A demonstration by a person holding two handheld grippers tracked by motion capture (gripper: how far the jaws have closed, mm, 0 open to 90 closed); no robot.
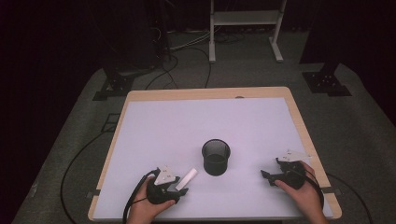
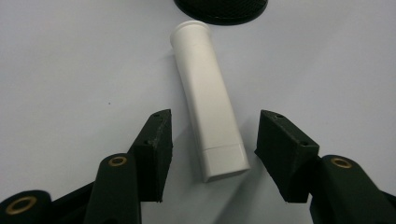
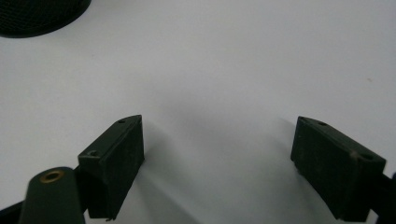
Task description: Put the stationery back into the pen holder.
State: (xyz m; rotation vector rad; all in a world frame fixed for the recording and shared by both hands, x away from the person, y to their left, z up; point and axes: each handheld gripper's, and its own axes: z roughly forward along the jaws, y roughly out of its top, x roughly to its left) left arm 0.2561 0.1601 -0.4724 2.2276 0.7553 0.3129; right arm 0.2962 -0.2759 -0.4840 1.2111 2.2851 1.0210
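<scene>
A white tube (image 1: 187, 178) lies flat on the white table mat (image 1: 187, 121) near the front left, its flanged end toward a black mesh cup (image 1: 216, 157). My left gripper (image 1: 181, 186) is open, and its jaws stand on either side of the tube's near, capped end with a gap on each side. In the left gripper view the tube (image 2: 210, 102) runs away from the jaws toward the cup's base (image 2: 219, 9). My right gripper (image 1: 271, 168) rests at the front right, open, with only bare mat between its pads (image 3: 116, 158).
The mesh cup stands upright mid-table, between the two hands; its base shows in the right gripper view's corner (image 3: 37, 16). The table's wooden rim (image 1: 299, 121) frames the mat. Cables and a white stand (image 1: 243, 18) lie on the floor beyond.
</scene>
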